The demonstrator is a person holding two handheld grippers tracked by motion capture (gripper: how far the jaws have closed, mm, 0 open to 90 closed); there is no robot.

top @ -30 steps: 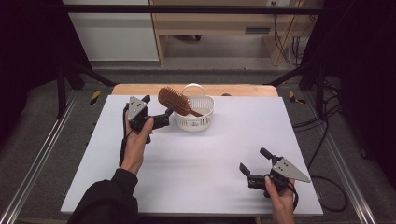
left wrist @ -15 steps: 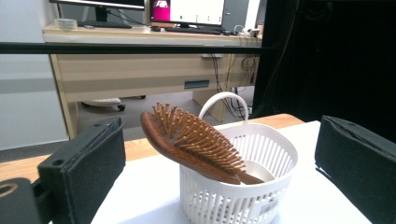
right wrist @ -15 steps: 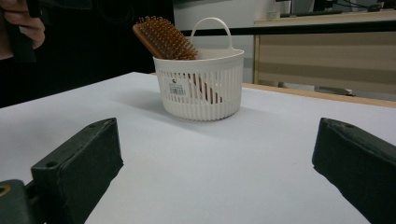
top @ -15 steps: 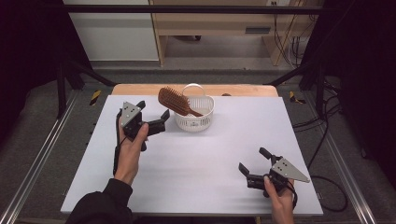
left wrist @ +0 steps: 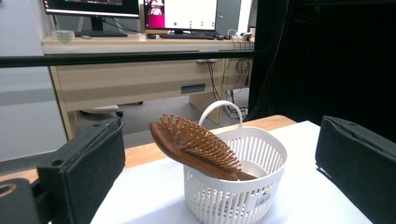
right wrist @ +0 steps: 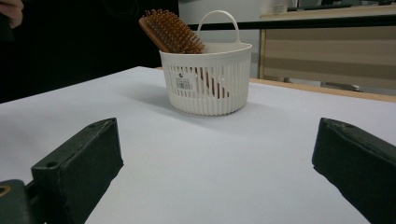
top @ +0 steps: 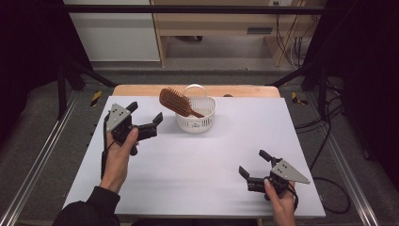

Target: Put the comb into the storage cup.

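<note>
A brown wooden hairbrush (top: 175,101) (left wrist: 198,148) (right wrist: 172,31) leans in a small white slotted basket (top: 196,118) (left wrist: 243,186) (right wrist: 208,79) at the back middle of the white table; its bristled head sticks out over the basket's left rim, handle down inside. My left gripper (top: 145,115) is open, held a little above the table to the left of the basket, jaws pointing at it with nothing between them. My right gripper (top: 254,162) is open and empty near the front right of the table, facing the basket from a distance.
The white table top (top: 202,160) has a wooden strip along its far edge (top: 141,89). A desk (top: 226,19) stands beyond the table. Cables (top: 324,132) trail at the right side. Metal rails (top: 37,160) run along both sides.
My left gripper has drawn back leftward and toward the front, away from the basket, with its jaws open. The brush stays in the basket. My right gripper has not moved.
</note>
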